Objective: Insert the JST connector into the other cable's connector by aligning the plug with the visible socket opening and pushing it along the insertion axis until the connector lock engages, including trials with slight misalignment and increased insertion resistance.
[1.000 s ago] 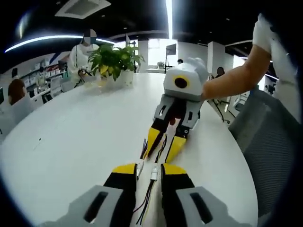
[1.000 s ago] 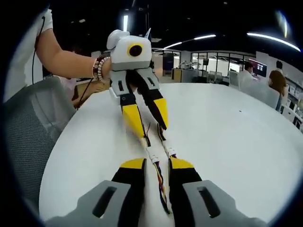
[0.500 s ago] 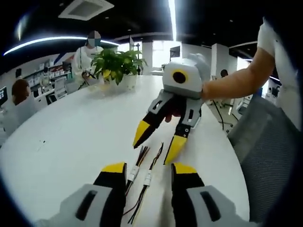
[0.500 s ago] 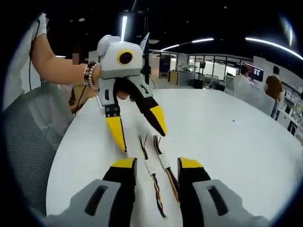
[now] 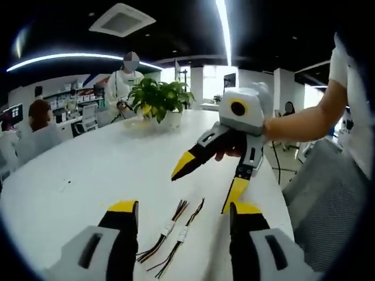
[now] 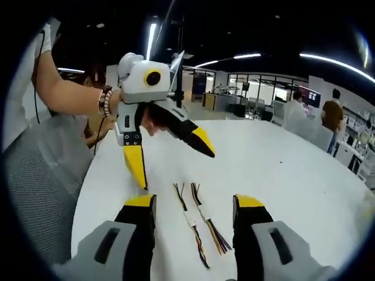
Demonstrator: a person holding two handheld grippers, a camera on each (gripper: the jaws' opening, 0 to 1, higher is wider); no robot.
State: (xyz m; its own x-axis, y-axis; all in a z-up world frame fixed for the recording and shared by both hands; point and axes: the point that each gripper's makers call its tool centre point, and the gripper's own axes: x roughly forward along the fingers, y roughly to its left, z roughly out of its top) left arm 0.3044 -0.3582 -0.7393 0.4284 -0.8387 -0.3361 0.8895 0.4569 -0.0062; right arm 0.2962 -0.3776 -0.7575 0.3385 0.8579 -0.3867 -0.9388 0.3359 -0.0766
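— While both yellow-tipped jaw pairs stand spread wide with nothing between them, where do the cables lie?

— Flat on the round white table (image 5: 105, 170), side by side and just apart. In the left gripper view, the left gripper (image 5: 181, 212) has its jaws to either side of them: one thin multicoloured wire cable with a small white JST connector (image 5: 169, 229) at its middle, and a second like cable (image 5: 181, 235) just beside it. They sit nearer the table edge by the grey mesh chair (image 5: 328, 205) than the far edge.

— And the other tool?

— The right gripper (image 5: 206, 186) hangs above the table beyond the cables, jaws parted, held by a person's hand (image 5: 275, 126).

— What does the right gripper view add?

— The same two cables (image 6: 188, 219) (image 6: 206, 218) from the opposite end, between the right gripper's (image 6: 195, 202) own open jaws, with the left gripper (image 6: 173, 167) raised over the table, clear of them, on a wrist wearing a beaded bracelet (image 6: 105, 100).

— And the left view alone?

— A leafy green plant in a white pot (image 5: 161, 102) at the far table edge, with a white-coated person (image 5: 124, 85) behind it.
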